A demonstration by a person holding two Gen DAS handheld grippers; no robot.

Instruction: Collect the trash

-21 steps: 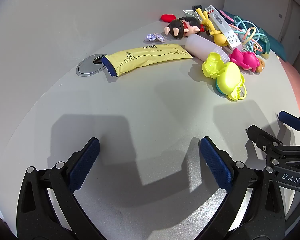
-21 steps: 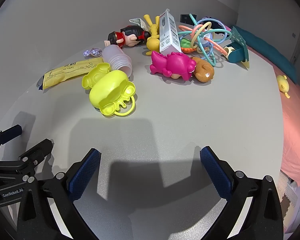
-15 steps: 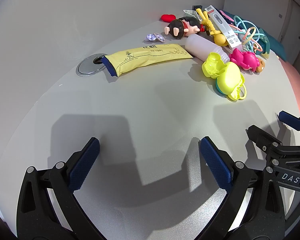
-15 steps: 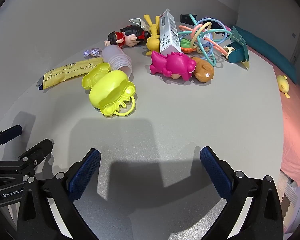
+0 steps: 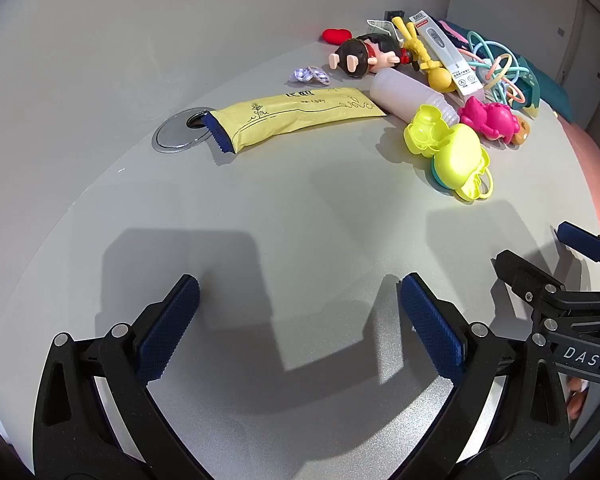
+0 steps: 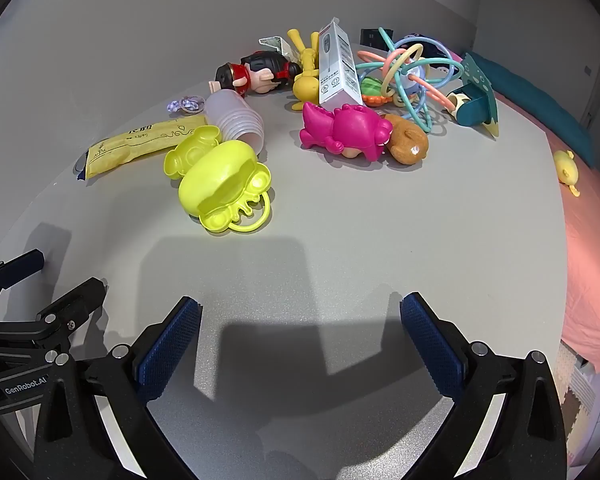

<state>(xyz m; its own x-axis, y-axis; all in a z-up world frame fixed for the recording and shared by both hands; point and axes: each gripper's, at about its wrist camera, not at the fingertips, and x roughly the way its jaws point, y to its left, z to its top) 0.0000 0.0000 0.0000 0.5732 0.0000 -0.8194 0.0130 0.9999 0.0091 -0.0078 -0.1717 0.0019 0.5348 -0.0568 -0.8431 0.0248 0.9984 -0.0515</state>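
Plainly, the main risk is grabbing the wrong thing: the trash lies mixed in with toys across the upper part of both views, and nothing has been picked up yet. The likeliest trash is the yellow wrapper (image 5: 300, 120), lying flat toward the upper middle of the left view with its blue end resting on the metal grommet (image 5: 180, 136) in the table (image 5: 300, 248). Its other end touches the white bottle (image 5: 410, 94), and the yellow plastic case (image 6: 220, 184) sits just beside both. A flat wrapper gives the fingers little to bite, so a shallow approach could slide it into the bottle or push it toward the grommet hole. The small purple candy wrapper (image 5: 311, 75) near the doll (image 5: 360, 60) is light and could skid away. The white carton (image 6: 336, 68) stands among the pink toy (image 6: 346, 132) and the ring rattle (image 6: 412, 68), so reaching for it could topple it or knock its neighbours. The left gripper (image 5: 300, 328) hovers low over bare table at the bottom of its view, jaws wide apart and empty, well short of the wrapper. The right gripper (image 6: 300, 340) is likewise spread wide, empty and close alongside the left one.
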